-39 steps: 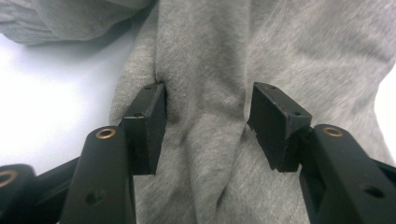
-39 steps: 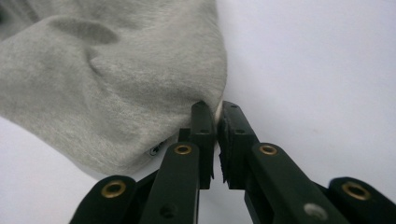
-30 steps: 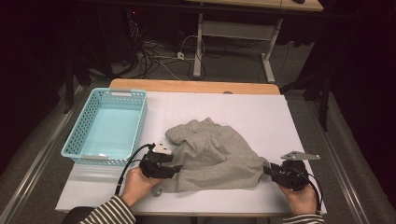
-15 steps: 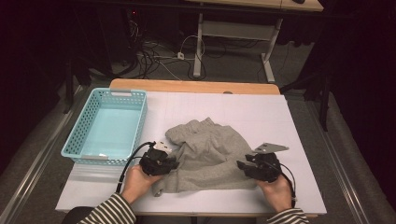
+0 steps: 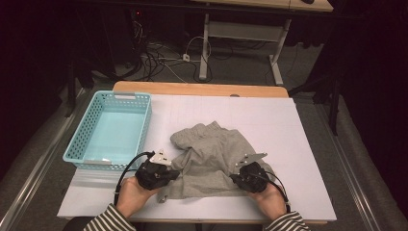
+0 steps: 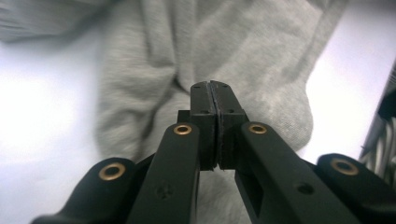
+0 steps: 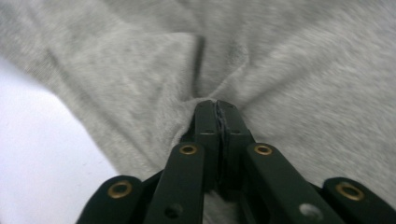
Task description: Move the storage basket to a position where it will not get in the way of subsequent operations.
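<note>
A: Grey garment (image 5: 211, 156) lies crumpled on the white worktop (image 5: 288, 125), toward the near edge, right of the turquoise basket (image 5: 111, 129). Not touching the basket.

B: Left claw (image 5: 169, 174)?

A: At the garment's near-left edge. In the left gripper view its jaws are pressed together, with grey cloth (image 6: 243, 60) right behind and under the tips (image 6: 211, 91). Whether a fold sits between the pads is hard to tell; the seam looks nearly flush.

B: And the right claw (image 5: 235, 177)?

A: On the garment's near-right part. The right gripper view shows its jaws pinching the cloth: the fabric (image 7: 280, 70) puckers into creases that run straight into the tips (image 7: 216, 106). That view is a little blurred, but the bunching is plain.

B: Hands?

A: The person's left hand (image 5: 134, 192) and right hand (image 5: 267, 195) come in from the bottom edge, striped sleeves (image 5: 108, 220) at the wrists. A cable (image 5: 126, 171) loops from the left claw.

B: Basket contents?

A: A pale strip against its near wall; too small to name.

B: Surroundings?

A: Wooden edge at the worktop's far side, cords (image 5: 159, 57) on the floor beyond.
</note>
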Demonstrator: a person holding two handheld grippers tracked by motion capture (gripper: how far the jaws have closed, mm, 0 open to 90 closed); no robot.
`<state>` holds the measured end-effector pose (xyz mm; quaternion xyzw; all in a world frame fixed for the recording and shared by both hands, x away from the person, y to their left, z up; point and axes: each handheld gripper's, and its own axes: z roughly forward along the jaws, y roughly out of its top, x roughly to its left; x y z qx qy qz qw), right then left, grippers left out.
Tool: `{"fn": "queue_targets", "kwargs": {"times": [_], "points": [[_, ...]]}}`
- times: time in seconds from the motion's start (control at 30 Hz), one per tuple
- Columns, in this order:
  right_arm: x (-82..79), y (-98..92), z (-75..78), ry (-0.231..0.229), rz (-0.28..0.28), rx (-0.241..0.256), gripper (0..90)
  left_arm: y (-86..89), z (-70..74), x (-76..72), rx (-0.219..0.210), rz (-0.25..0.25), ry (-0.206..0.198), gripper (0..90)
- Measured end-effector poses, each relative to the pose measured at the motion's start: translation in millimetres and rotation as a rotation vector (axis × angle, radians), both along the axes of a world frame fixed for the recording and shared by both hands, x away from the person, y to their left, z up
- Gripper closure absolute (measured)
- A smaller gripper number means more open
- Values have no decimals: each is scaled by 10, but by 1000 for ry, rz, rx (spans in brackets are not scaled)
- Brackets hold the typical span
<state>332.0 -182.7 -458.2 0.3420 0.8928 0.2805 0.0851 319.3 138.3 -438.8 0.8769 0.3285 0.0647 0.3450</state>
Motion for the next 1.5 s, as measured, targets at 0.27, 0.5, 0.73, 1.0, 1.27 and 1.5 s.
{"fn": "queue_targets", "kwargs": {"times": [0.27,0.5,0.73,1.0,1.27,1.5], "points": [[133,-58,130,-22,-33,39,686,45,-186,216,-11,85,17,519],[575,-216,355,-82,-163,72,594,26,-228,291,-21,102,28,470],[1082,-222,459,-89,-256,104,556,33,-238,302,-25,103,32,456],[1477,-48,340,-43,-296,91,519,48,-241,321,-48,103,57,437],[1689,133,229,19,-297,31,476,32,-245,307,-36,97,50,429],[1695,249,61,64,-256,-34,446,27,-260,321,-41,94,61,416]]}}
